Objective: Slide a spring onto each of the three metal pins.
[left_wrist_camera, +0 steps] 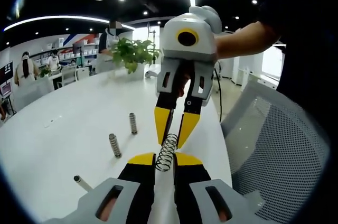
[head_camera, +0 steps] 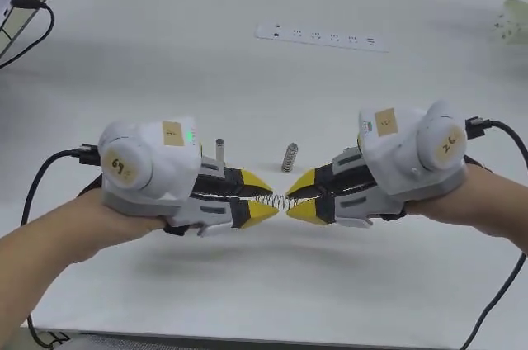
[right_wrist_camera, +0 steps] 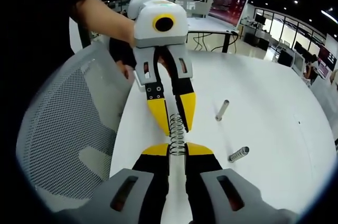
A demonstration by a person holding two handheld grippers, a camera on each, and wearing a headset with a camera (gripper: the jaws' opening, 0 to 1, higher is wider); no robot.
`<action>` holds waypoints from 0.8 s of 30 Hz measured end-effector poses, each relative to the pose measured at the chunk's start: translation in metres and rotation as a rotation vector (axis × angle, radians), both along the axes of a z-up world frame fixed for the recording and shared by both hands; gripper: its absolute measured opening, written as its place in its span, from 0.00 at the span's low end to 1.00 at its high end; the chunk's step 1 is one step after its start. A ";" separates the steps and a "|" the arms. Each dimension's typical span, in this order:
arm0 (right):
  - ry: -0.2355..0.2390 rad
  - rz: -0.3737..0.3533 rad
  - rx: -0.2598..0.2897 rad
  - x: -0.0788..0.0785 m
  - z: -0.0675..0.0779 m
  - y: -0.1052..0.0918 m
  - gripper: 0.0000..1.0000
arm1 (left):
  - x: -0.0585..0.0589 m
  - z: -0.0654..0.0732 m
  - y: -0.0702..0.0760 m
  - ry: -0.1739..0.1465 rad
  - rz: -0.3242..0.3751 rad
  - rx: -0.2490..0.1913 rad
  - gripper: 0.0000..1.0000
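Observation:
A small coil spring hangs in the air between the two grippers, which face each other tip to tip over the white table. My left gripper is shut on the spring's left end, and its own view shows the spring between its yellow tips. The spring's other end is pinched in my right gripper. Behind them stand a bare metal pin and a pin wearing a spring. The left gripper view shows two sprung pins and the bare pin.
A white power strip lies at the back of the table. A black cable runs off the far left edge. A grey mesh chair stands close to the table's near edge. People are far off in the room.

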State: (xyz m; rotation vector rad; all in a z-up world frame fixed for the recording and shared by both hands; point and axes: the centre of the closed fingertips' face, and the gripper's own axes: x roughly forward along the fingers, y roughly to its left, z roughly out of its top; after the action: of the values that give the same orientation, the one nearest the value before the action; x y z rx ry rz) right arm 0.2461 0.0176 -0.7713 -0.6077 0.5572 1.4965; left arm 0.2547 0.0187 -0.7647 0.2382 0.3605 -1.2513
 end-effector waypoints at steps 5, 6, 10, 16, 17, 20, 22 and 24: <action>-0.001 -0.018 -0.004 0.001 0.000 -0.001 0.09 | -0.001 0.000 0.000 0.003 -0.001 -0.003 0.04; -0.003 -0.016 -0.016 0.001 -0.002 -0.003 0.10 | -0.001 0.000 0.001 0.005 0.002 -0.002 0.04; -0.003 -0.033 -0.018 0.002 -0.005 -0.007 0.13 | 0.000 0.000 0.003 0.009 0.009 -0.003 0.04; 0.016 -0.063 0.022 0.005 -0.001 -0.003 0.10 | -0.001 0.003 0.000 0.009 0.006 -0.010 0.04; 0.014 -0.062 0.022 0.005 -0.001 -0.003 0.10 | -0.001 0.003 0.000 0.010 0.007 -0.013 0.04; 0.009 -0.068 0.014 0.007 -0.002 -0.004 0.08 | -0.003 0.005 -0.001 0.005 -0.005 -0.013 0.02; 0.012 -0.069 0.026 0.007 -0.001 -0.003 0.08 | -0.004 0.006 0.000 0.009 -0.003 -0.017 0.02; 0.002 -0.061 0.031 0.007 0.000 -0.003 0.08 | -0.004 0.007 0.001 0.009 0.000 -0.020 0.02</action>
State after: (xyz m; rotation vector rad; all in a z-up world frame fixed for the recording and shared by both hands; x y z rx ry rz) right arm 0.2529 0.0151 -0.7715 -0.5609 0.5486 1.4454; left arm 0.2503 0.0194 -0.7579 0.2155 0.3548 -1.2560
